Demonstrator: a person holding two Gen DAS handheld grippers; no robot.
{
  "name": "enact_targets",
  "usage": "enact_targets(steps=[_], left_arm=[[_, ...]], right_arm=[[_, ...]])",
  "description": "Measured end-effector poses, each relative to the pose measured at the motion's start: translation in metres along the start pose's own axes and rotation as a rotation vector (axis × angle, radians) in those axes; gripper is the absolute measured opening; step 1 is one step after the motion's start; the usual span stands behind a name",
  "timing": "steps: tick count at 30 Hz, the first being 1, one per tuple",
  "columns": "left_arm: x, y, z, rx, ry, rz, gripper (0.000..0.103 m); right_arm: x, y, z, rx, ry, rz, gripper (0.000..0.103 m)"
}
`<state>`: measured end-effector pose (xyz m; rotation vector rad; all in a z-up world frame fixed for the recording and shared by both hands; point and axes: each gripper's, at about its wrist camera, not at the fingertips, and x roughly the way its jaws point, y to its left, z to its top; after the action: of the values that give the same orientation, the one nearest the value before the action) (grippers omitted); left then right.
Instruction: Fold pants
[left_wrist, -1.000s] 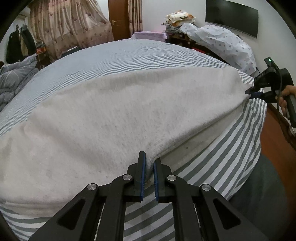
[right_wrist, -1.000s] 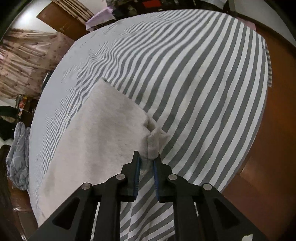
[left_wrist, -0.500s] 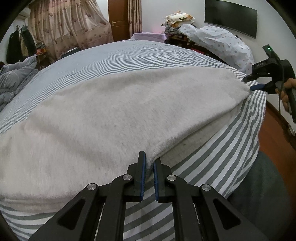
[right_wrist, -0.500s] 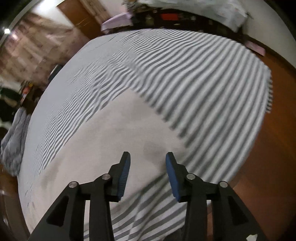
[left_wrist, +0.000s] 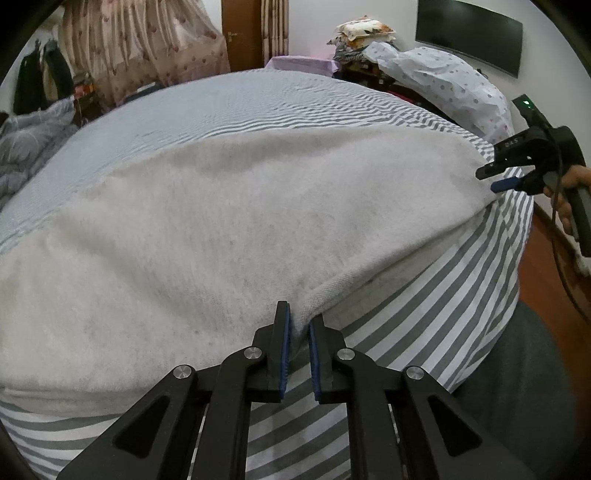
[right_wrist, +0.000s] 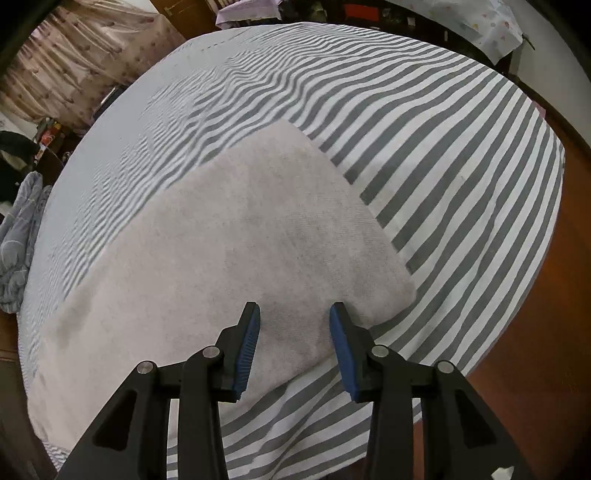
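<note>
pants (left_wrist: 229, 236), one pale grey pair, lie flat across the one striped bed sheet (left_wrist: 436, 325) in the left wrist view, filling the middle from nine o'clock to two o'clock. at six o'clock the left gripper (left_wrist: 298, 328) is clenched on the near hem of the cloth, its two blue pads nearly together with a fold pinched between them. at three o'clock the right gripper (left_wrist: 496, 179) hangs just beside the far corner, a hand (left_wrist: 570, 192) on its handle; white lettering on its black body is too small to read. one dark screen (left_wrist: 469, 40) hangs at one o'clock.

in the right wrist view the pants (right_wrist: 221, 251) spread from the centre toward eight o'clock. the right gripper (right_wrist: 294, 332) at six o'clock is released, its jaws parted over the cloth edge with nothing pinched; they have just been opening.
</note>
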<state>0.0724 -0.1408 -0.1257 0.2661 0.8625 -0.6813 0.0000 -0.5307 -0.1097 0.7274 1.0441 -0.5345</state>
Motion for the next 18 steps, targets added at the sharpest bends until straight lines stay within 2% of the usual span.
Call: enact_targets(steps=[3,6,9,13,15,18], left_arm=[[-0.006,0.009,0.007,-0.035,0.007,-0.041,0.014],[-0.016,0.021,0.015,-0.079,0.009,-0.092,0.018],[-0.029,0.033,0.021,-0.115,-0.011,-0.143,0.023],[-0.048,0.054,0.026,-0.169,-0.041,-0.201,0.029],[-0.057,0.067,0.027,-0.194,-0.051,-0.202,0.032],[-0.065,0.094,0.034,-0.259,-0.097,-0.149,0.039]], right_arm=[[-0.011,0.013,0.007,-0.006,-0.007,0.025,0.038],[-0.029,0.041,0.010,-0.070,-0.033,0.055,0.039],[-0.036,0.085,0.012,-0.172,-0.017,0.144,0.042],[-0.029,0.164,0.006,-0.339,0.045,0.263,0.043],[-0.023,0.202,0.001,-0.408,0.069,0.295,0.043],[-0.005,0.264,-0.007,-0.517,0.171,0.414,0.043]])
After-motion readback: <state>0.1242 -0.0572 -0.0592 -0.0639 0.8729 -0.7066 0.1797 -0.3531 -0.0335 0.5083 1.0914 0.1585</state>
